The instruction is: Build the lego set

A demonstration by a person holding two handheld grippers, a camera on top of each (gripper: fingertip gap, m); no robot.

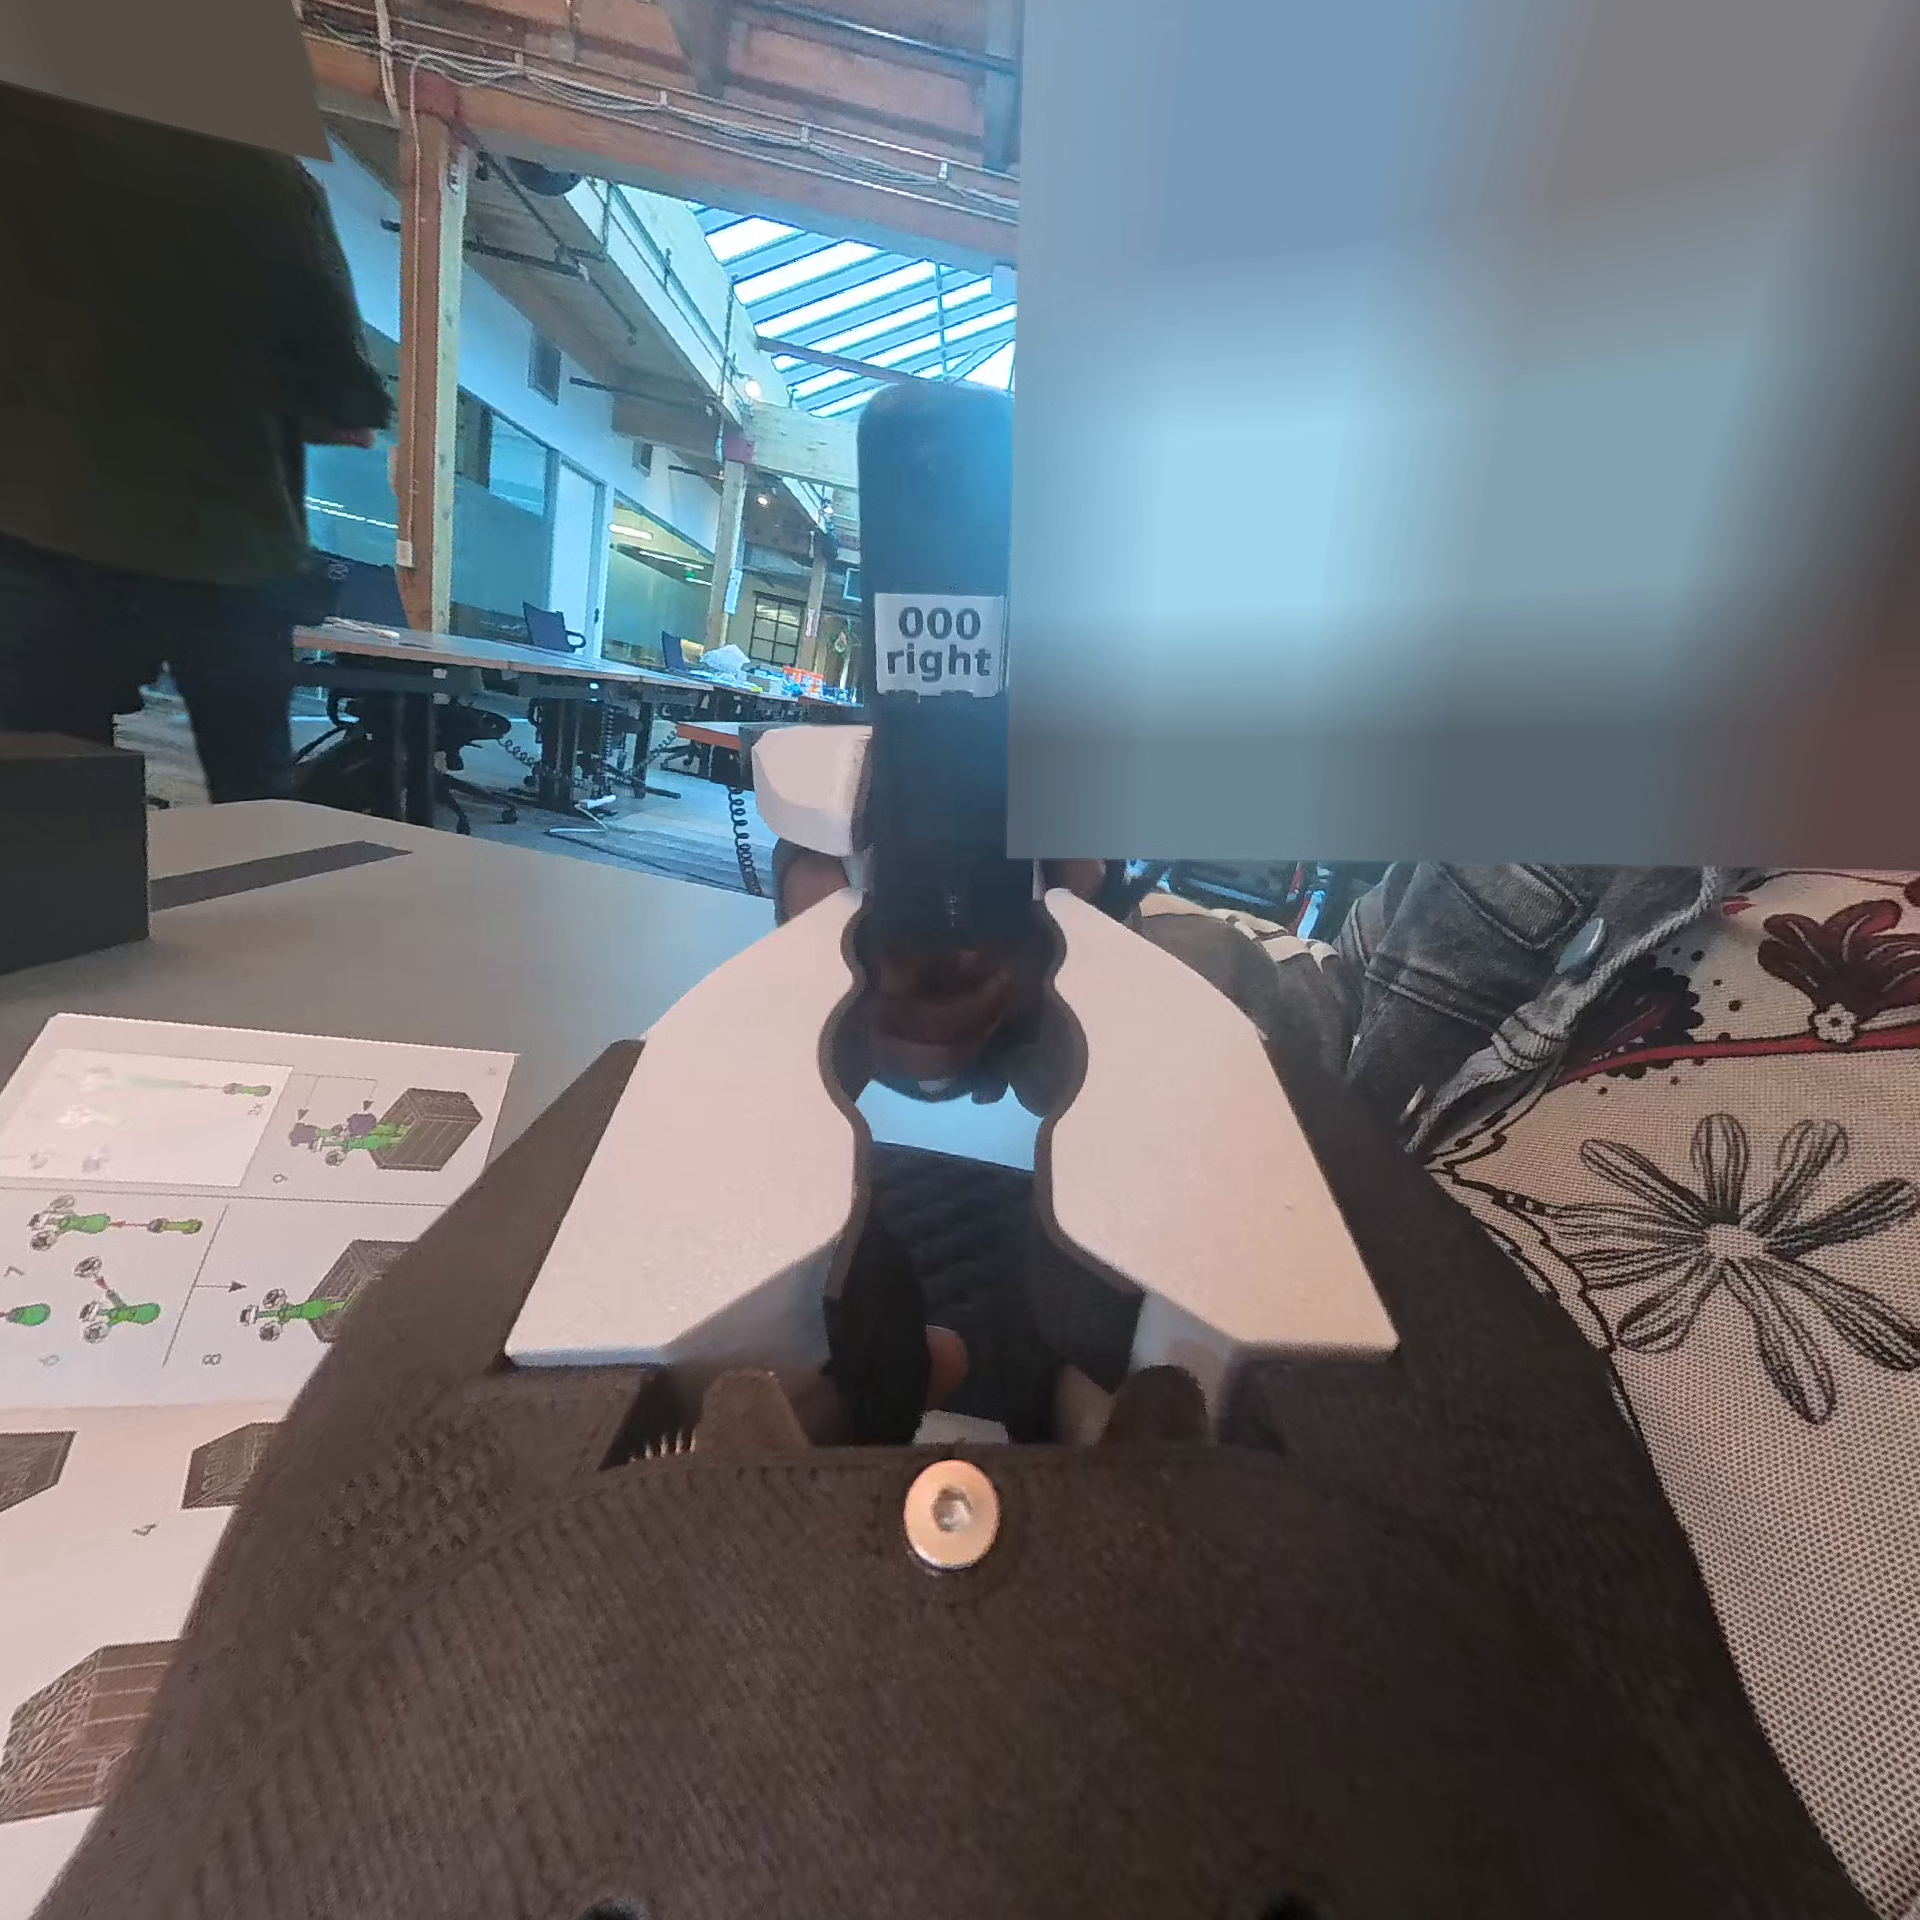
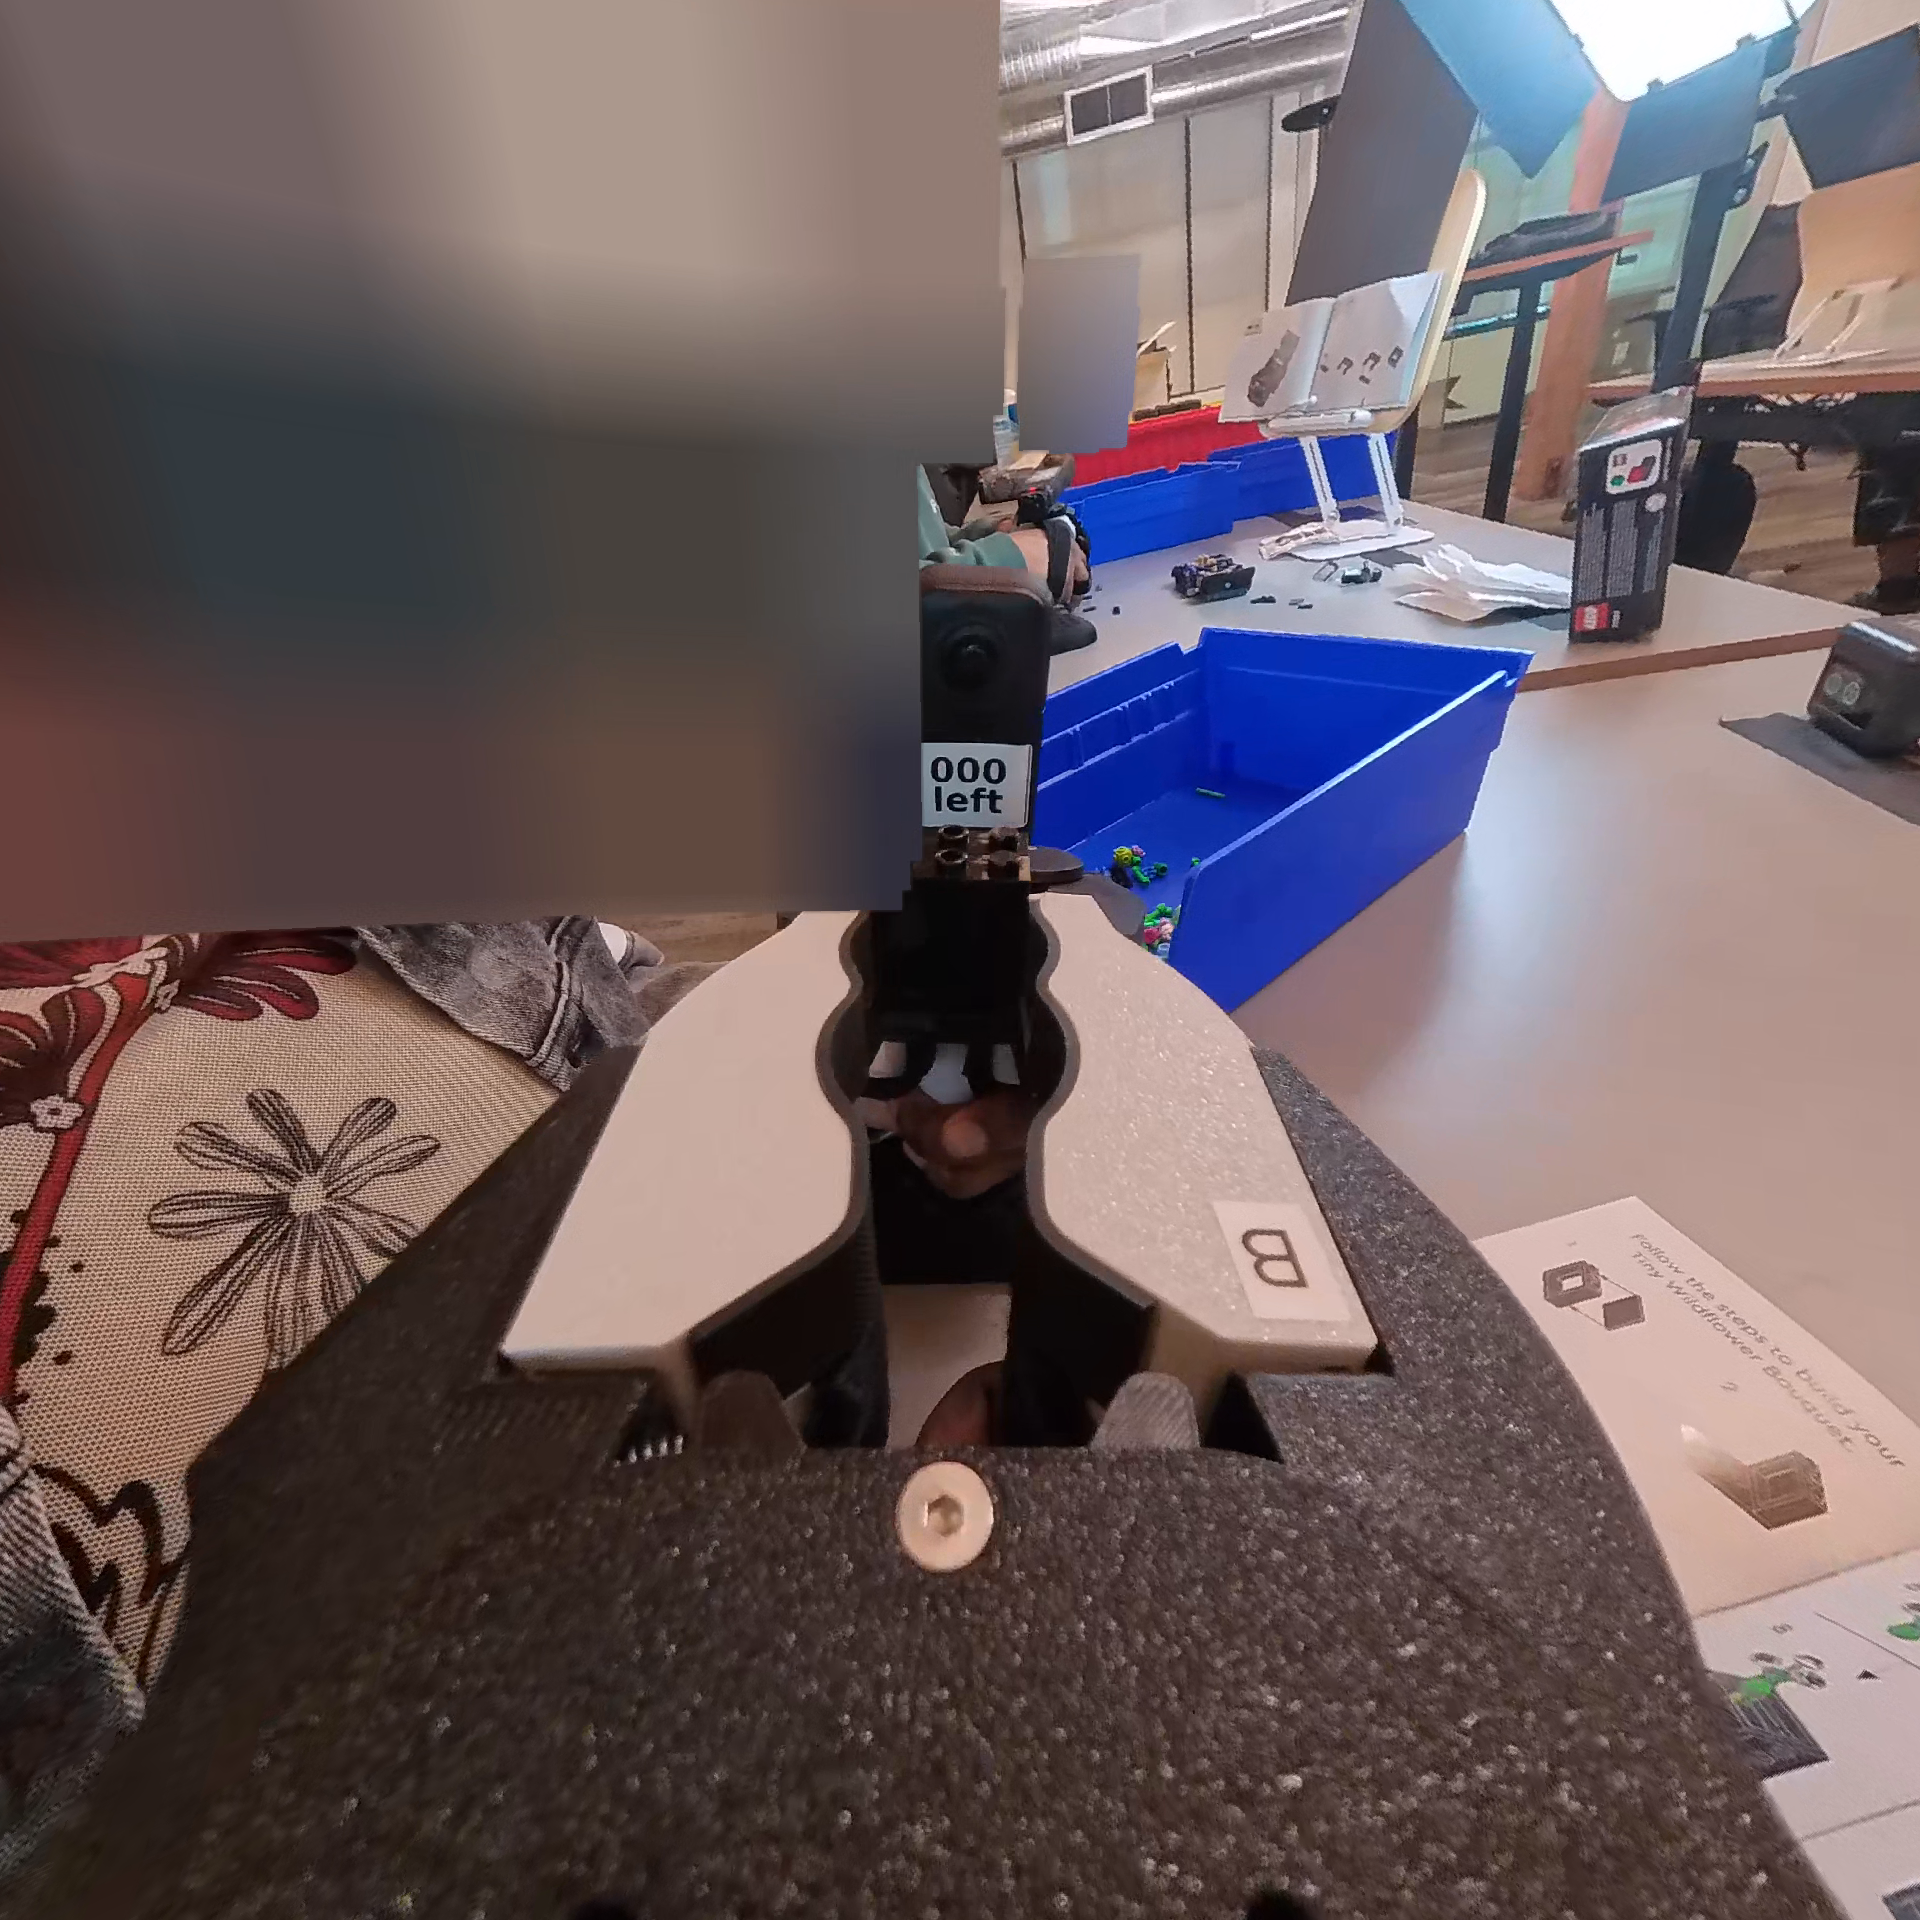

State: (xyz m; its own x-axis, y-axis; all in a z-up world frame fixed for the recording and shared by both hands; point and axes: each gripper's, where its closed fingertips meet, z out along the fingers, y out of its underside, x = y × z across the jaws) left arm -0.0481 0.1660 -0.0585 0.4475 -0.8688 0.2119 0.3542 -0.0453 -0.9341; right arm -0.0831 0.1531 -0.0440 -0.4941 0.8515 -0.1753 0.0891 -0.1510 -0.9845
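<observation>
Grey table, items as seen. My left gripper: white fingers, a narrow gap between the tips, nothing visibly clamped. My right gripper: same build, fingers equally close; a small black studded lego piece sits just past the tips, whether it is pinched I cannot tell. Both grippers face each other above my lap. Blue bin: on the table beyond the right gripper, loose green and pink lego pieces on its floor. Instruction sheet: flat on the table beside the left gripper, also showing at the right wrist view's lower right corner.
</observation>
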